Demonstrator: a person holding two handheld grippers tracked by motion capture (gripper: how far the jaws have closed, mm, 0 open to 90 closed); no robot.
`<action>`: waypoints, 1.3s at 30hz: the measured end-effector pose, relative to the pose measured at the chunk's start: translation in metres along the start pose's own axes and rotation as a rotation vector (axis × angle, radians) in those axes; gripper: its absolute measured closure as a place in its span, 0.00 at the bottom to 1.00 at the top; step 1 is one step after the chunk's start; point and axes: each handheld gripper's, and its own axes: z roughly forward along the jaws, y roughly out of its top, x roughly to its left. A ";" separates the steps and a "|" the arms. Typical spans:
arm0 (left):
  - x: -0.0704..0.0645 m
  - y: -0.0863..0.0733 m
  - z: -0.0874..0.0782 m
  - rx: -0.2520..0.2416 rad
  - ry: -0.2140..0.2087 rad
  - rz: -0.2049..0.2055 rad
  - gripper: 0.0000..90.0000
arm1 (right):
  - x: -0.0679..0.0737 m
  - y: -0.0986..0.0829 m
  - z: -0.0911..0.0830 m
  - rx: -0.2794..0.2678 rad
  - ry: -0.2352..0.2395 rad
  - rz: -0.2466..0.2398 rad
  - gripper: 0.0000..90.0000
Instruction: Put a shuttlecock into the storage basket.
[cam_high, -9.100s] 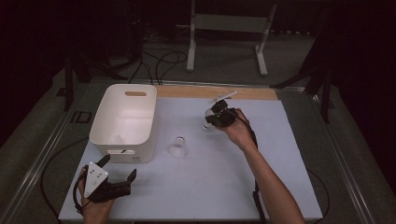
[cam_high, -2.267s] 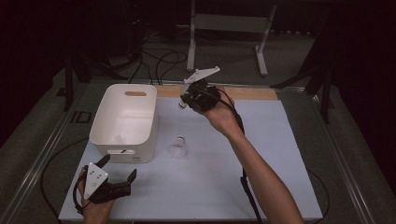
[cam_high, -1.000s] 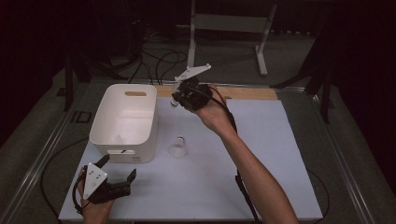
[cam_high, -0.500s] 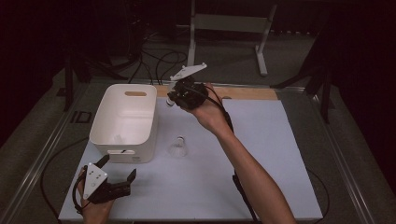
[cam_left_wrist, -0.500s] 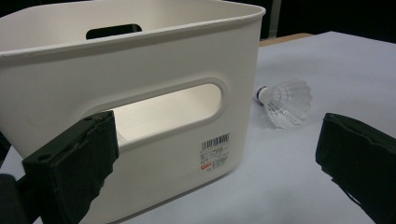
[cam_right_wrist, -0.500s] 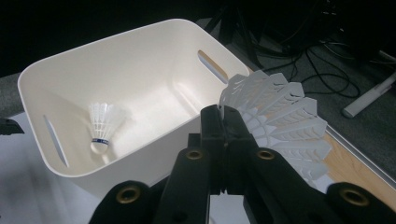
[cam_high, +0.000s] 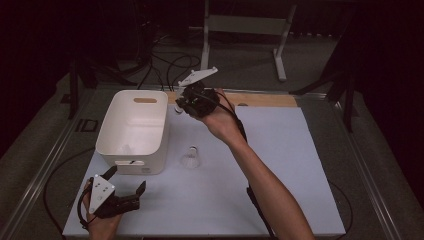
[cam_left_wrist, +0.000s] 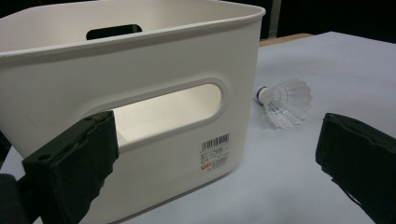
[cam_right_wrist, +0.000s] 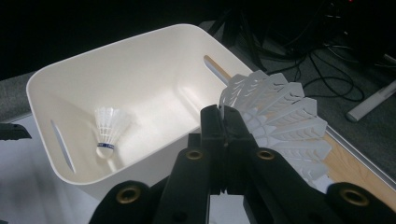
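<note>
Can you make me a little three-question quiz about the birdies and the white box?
1. True or false: the right gripper has its jaws shut on a shuttlecock.
2. How many shuttlecocks already lie inside the white bin?
3. Where is the loose shuttlecock on the table? A) on the white mat beside the bin, B) between the left gripper's jaws, C) on the wooden strip.

Key:
1. True; it is pinched by its feathers.
2. One, resting on the bin's floor.
3. A.
</note>
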 end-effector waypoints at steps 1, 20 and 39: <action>0.000 0.000 0.000 0.000 0.000 0.000 0.00 | 0.002 0.002 0.001 -0.001 0.003 -0.003 1.00; 0.000 0.000 0.000 -0.004 0.001 -0.001 0.00 | 0.013 0.007 0.007 -0.014 0.029 -0.015 1.00; 0.001 0.000 -0.001 -0.005 0.001 -0.001 0.00 | 0.025 0.017 0.013 -0.029 0.053 -0.027 1.00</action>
